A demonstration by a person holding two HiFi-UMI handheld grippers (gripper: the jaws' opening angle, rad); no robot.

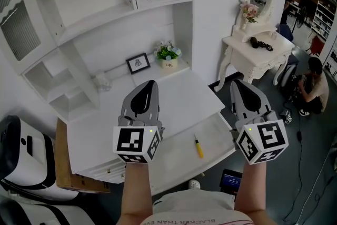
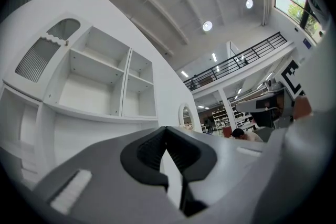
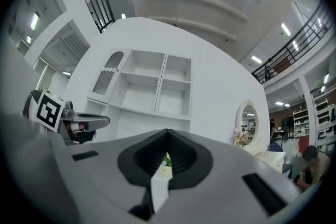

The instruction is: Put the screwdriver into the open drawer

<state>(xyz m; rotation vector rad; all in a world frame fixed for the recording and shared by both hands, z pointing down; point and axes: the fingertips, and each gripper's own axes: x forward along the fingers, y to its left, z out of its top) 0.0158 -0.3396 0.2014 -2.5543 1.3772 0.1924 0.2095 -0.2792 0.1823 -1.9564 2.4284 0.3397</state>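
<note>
The yellow-handled screwdriver (image 1: 198, 146) lies inside the open white drawer (image 1: 174, 163) under the desk top. My left gripper (image 1: 147, 85) hovers above the desk, left of the screwdriver, jaws shut with nothing in them. My right gripper (image 1: 240, 84) is held up to the screwdriver's right, also shut and empty. In the left gripper view the left gripper (image 2: 167, 130) points at the white shelf unit (image 2: 105, 81). The right gripper (image 3: 168, 134) faces the same shelves (image 3: 152, 86) in the right gripper view. Neither gripper touches the screwdriver.
On the desk top (image 1: 174, 92) stand a small framed picture (image 1: 138, 63) and a flower pot (image 1: 168, 54). A white dressing table with a mirror (image 1: 256, 50) stands to the right, and a person (image 1: 313, 87) crouches beyond it. A cardboard box (image 1: 68, 179) sits at the desk's left.
</note>
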